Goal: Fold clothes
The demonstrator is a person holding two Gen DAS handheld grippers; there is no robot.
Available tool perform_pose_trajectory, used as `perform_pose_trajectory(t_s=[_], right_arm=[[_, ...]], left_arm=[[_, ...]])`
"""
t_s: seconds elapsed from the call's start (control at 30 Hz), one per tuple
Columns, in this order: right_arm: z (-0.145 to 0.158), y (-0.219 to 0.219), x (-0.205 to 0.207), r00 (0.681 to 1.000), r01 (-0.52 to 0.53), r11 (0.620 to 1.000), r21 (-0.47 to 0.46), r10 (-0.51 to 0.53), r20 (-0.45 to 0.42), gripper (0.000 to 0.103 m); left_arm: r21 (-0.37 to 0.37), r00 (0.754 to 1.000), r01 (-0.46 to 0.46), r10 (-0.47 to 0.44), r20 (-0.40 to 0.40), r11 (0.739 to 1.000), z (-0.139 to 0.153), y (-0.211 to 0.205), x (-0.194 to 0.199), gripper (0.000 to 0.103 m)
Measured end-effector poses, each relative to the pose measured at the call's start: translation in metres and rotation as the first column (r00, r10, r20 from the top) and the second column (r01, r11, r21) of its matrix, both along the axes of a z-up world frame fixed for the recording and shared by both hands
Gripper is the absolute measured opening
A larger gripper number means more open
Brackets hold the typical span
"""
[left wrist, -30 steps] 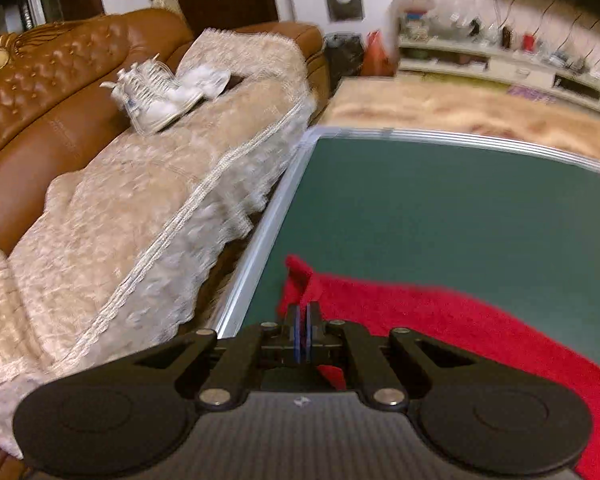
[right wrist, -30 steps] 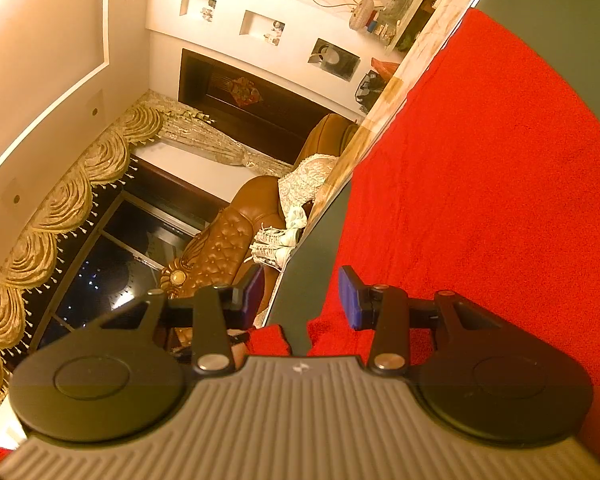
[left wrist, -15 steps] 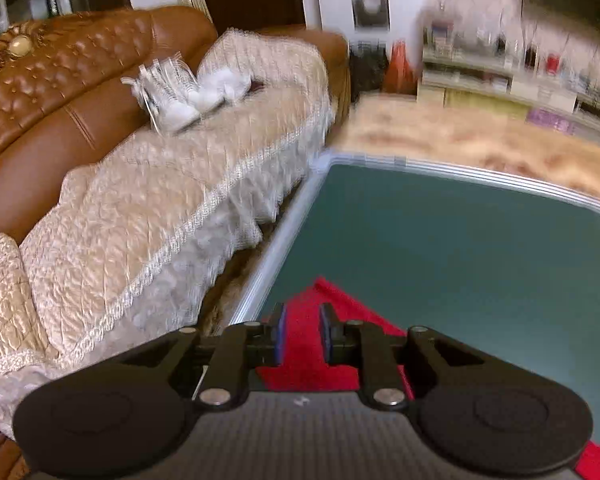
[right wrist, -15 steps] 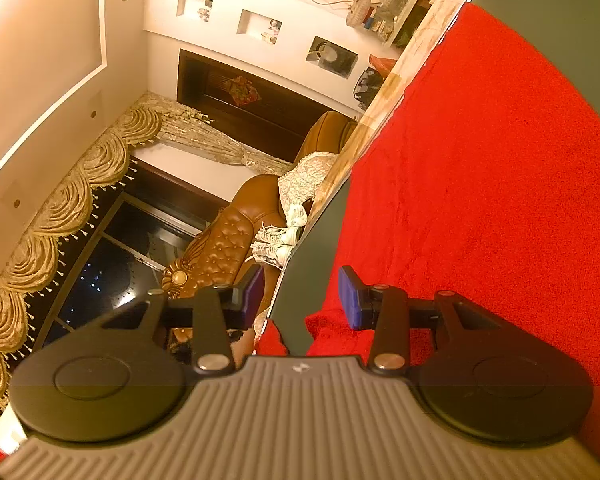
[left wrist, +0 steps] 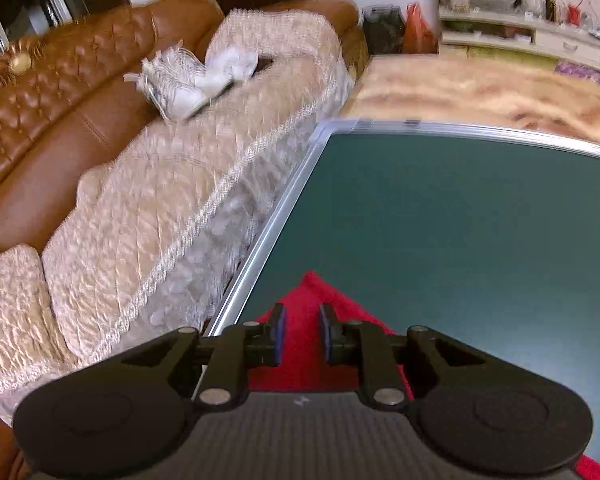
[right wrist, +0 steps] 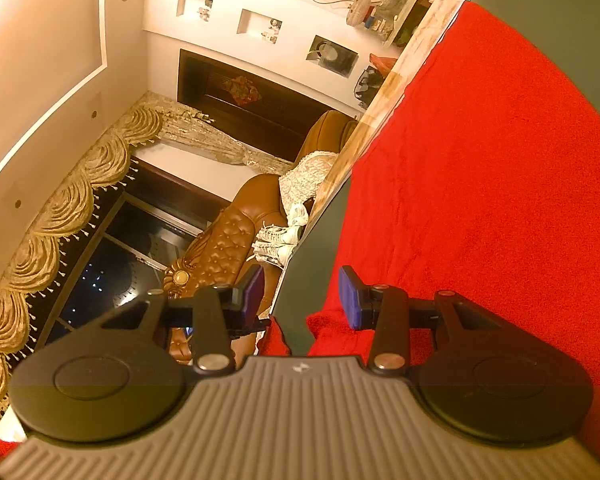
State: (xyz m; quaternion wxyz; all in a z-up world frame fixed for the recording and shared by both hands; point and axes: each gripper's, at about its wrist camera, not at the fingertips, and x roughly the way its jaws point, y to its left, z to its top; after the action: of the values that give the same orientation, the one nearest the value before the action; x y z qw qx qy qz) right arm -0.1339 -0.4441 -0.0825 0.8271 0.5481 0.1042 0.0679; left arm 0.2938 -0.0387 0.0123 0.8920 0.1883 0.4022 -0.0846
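Note:
A red garment lies spread on the dark green table. In the left wrist view one pointed corner of the garment lies flat near the table's left edge. My left gripper is open, its jaws a small way apart just above that corner, holding nothing. My right gripper is open and empty, tilted on its side over the garment's near edge, where a rumpled fold sits beside the right pad.
A brown leather sofa with a cream lace cover stands close along the table's left metal edge. White shoes lie on the sofa. A shelf unit stands across the marble floor.
My left gripper was shut on the garment's corner, then opened and let it go; the corner now lies flat on the table. My right gripper stayed open and barely moved.

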Motion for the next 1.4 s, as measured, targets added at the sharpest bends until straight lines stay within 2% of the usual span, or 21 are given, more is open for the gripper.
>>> perform_pose_trajectory(t_s=[0.07,0.1,0.17,0.3,0.37,0.43,0.47,0.57,0.63,0.73,0.8,0.83,0.87,0.93,1.0,1.13,1.2,1.3,1.37,1.4], right_arm=[[0.0,0.0,0.001,1.0,-0.008,1.0,-0.005,0.008,-0.002,0.048],[0.002,0.001,0.001,1.0,-0.013,1.0,-0.01,0.013,-0.004,0.048],[0.003,0.002,0.004,0.999,-0.034,0.999,-0.021,0.033,-0.016,0.048],[0.031,0.018,0.006,0.981,-0.131,0.978,-0.16,0.104,-0.166,0.048],[0.057,0.036,-0.012,0.964,-0.173,0.948,-0.267,0.108,-0.243,0.048],[0.08,0.055,-0.039,0.944,-0.2,0.91,-0.363,0.08,-0.321,0.048],[0.085,0.066,-0.055,0.924,-0.213,0.888,-0.407,0.049,-0.378,0.048],[0.095,0.1,-0.103,0.841,-0.252,0.812,-0.526,-0.085,-0.535,0.048],[0.098,0.116,-0.132,0.801,-0.25,0.799,-0.547,-0.146,-0.58,0.048],[0.102,0.132,-0.167,0.767,-0.212,0.814,-0.542,-0.205,-0.608,0.048],[0.104,0.138,-0.178,0.764,-0.163,0.846,-0.507,-0.217,-0.608,0.048],[0.105,0.142,-0.178,0.768,-0.159,0.842,-0.516,-0.223,-0.601,0.048],[0.107,0.149,-0.176,0.773,-0.183,0.809,-0.558,-0.232,-0.591,0.048],[0.103,0.167,-0.164,0.765,-0.271,0.705,-0.655,-0.256,-0.592,0.048],[0.096,0.179,-0.152,0.77,-0.33,0.641,-0.693,-0.242,-0.59,0.048],[0.086,0.188,-0.134,0.788,-0.379,0.571,-0.728,-0.213,-0.577,0.048],[0.084,0.188,-0.128,0.793,-0.399,0.539,-0.741,-0.203,-0.575,0.048],[0.081,0.194,-0.123,0.787,-0.442,0.454,-0.774,-0.217,-0.577,0.048],[0.077,0.192,-0.119,0.778,-0.473,0.442,-0.762,-0.197,-0.597,0.048],[0.075,0.191,-0.12,0.777,-0.483,0.439,-0.758,-0.185,-0.602,0.043]], left_arm=[[-0.089,0.995,0.096,-0.097,-0.013,0.991,0.011,-0.008,-0.036,0.022],[-0.122,0.987,0.154,-0.158,-0.022,0.981,0.016,-0.013,-0.061,0.027],[-0.172,0.956,0.28,-0.29,-0.039,0.945,0.025,-0.026,-0.124,0.031],[-0.258,0.856,0.476,-0.51,-0.081,0.84,0.033,-0.043,-0.256,0.032],[-0.27,0.807,0.548,-0.585,-0.081,0.792,0.033,-0.049,-0.306,0.033],[-0.276,0.755,0.607,-0.649,-0.094,0.746,0.026,-0.057,-0.345,0.04],[-0.278,0.743,0.615,-0.661,-0.111,0.738,0.02,-0.061,-0.358,0.04],[-0.274,0.734,0.613,-0.663,-0.151,0.741,0.002,-0.067,-0.378,0.04],[-0.254,0.749,0.603,-0.646,-0.146,0.756,-0.004,-0.067,-0.387,0.04],[-0.309,0.773,0.548,-0.612,-0.168,0.777,-0.006,-0.058,-0.389,0.04],[-0.307,0.768,0.559,-0.621,-0.156,0.77,-0.004,-0.051,-0.392,0.04],[-0.296,0.761,0.572,-0.63,-0.157,0.765,-0.004,-0.049,-0.393,0.04],[-0.283,0.751,0.587,-0.641,-0.161,0.759,-0.003,-0.046,-0.397,0.04],[-0.257,0.736,0.607,-0.654,-0.175,0.752,-0.003,-0.042,-0.399,0.041],[-0.243,0.724,0.622,-0.665,-0.181,0.744,-0.004,-0.037,-0.401,0.041],[-0.203,0.708,0.656,-0.686,-0.169,0.727,-0.012,-0.043,-0.406,0.041],[-0.199,0.692,0.674,-0.702,-0.168,0.712,-0.014,-0.047,-0.407,0.041],[-0.192,0.662,0.702,-0.728,-0.179,0.686,-0.017,-0.053,-0.41,0.041],[-0.175,0.649,0.72,-0.741,-0.171,0.671,-0.019,-0.054,-0.413,0.041],[-0.177,0.649,0.721,-0.742,-0.168,0.67,-0.02,-0.053,-0.414,0.04]])
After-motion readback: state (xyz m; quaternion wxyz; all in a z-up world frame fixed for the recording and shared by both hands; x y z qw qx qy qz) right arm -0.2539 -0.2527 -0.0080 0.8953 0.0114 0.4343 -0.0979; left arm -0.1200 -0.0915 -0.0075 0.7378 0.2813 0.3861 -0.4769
